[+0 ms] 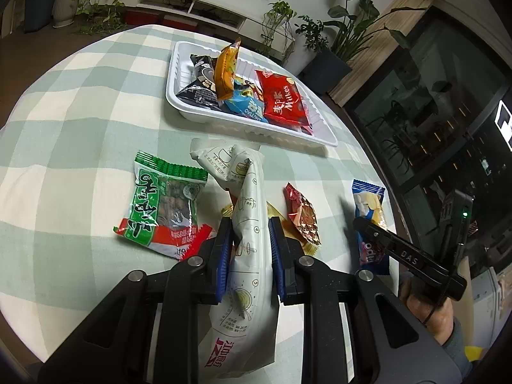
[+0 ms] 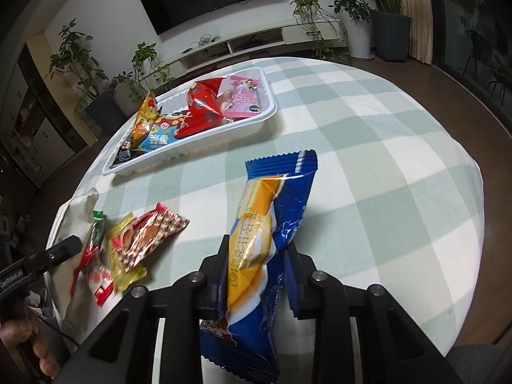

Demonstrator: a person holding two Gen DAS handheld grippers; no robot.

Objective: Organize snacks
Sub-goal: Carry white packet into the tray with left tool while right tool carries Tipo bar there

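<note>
Item 1, left gripper: jaws narrowed onto a long white packet, pinched near its middle; the free upper end droops and folds toward the tray. Risk: the slack film may slide through the blue pads, or the drooping end may catch the tray's near wall and fold under on the way in

Item 2, right gripper: jaws closed on a blue and yellow wafer packet, held along its length, tip pointing toward the tray. Risk: the glossy wrapper is gripped off-centre, so it may twist or slip when swung

Item 3, white tray: sits at the far side of the checked tablecloth, already holding a red Milkes packet, an orange packet standing on edge, a blue packet, a dark packet and, in the right view, a pink packet. Risk: little bare floor remains; a new packet may topple the upright orange one or perch on the rim and slide out

Item 4, loose on the cloth: green and red packet, small red foil packet over a yellow one, all near both grippers. Risk: both arms reaching for the tray at once may collide or sweep these aside
</note>
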